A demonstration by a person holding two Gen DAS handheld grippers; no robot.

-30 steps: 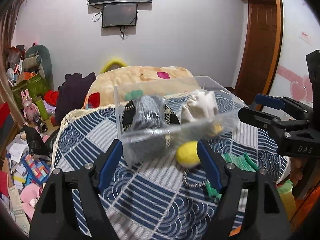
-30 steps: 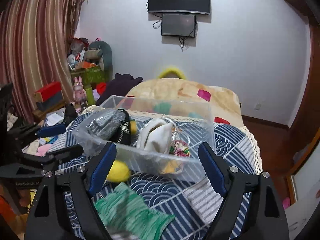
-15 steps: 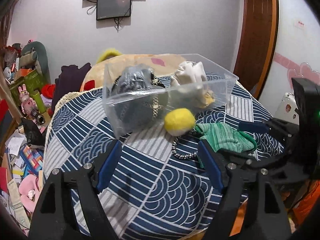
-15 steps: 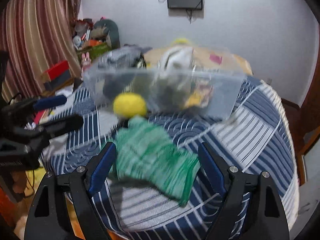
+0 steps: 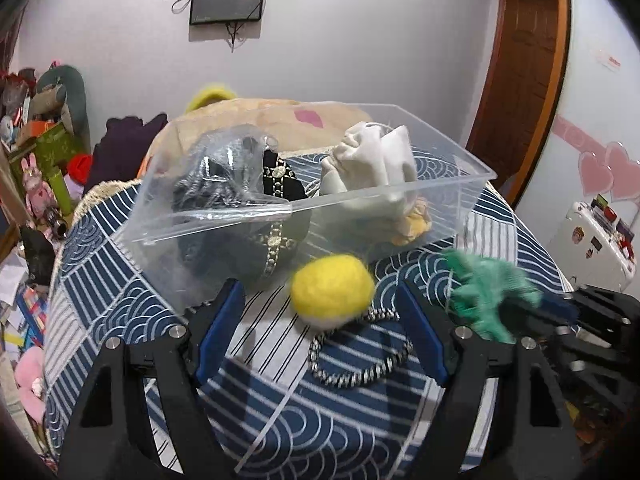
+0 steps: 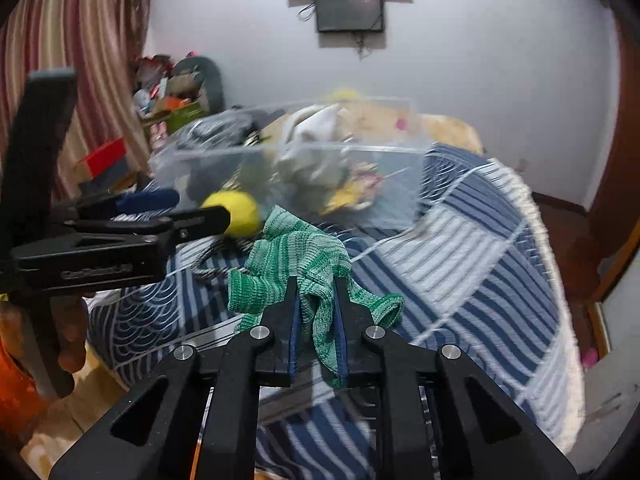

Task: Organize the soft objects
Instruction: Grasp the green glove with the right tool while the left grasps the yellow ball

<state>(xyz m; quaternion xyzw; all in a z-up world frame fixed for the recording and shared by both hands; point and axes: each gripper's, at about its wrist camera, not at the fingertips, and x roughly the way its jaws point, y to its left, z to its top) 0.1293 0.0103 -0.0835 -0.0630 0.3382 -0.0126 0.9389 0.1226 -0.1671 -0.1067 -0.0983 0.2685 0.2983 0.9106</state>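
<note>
A clear plastic bin (image 5: 464,196) (image 6: 400,160) stands on the blue patterned tablecloth (image 5: 120,280) and holds a black item and a white cloth (image 5: 372,160). A yellow felt ball (image 5: 330,294) (image 6: 236,214) lies in front of the bin, with a bead chain (image 5: 360,376) beside it. My left gripper (image 5: 320,320) is open just before the ball. My right gripper (image 6: 316,292) is shut on a green knit cloth (image 6: 296,256) (image 5: 484,292), which hangs a little above the table to the right of the ball.
The table edge drops to a cluttered floor on the left (image 5: 24,280). A quilt-covered bed (image 5: 280,116) lies behind the bin. A wooden door (image 5: 520,80) is at the right. A striped curtain (image 6: 80,60) hangs at the left.
My right gripper has closed on the green cloth and lifted it off the table. My left gripper has moved nearer to the yellow ball and stays open.
</note>
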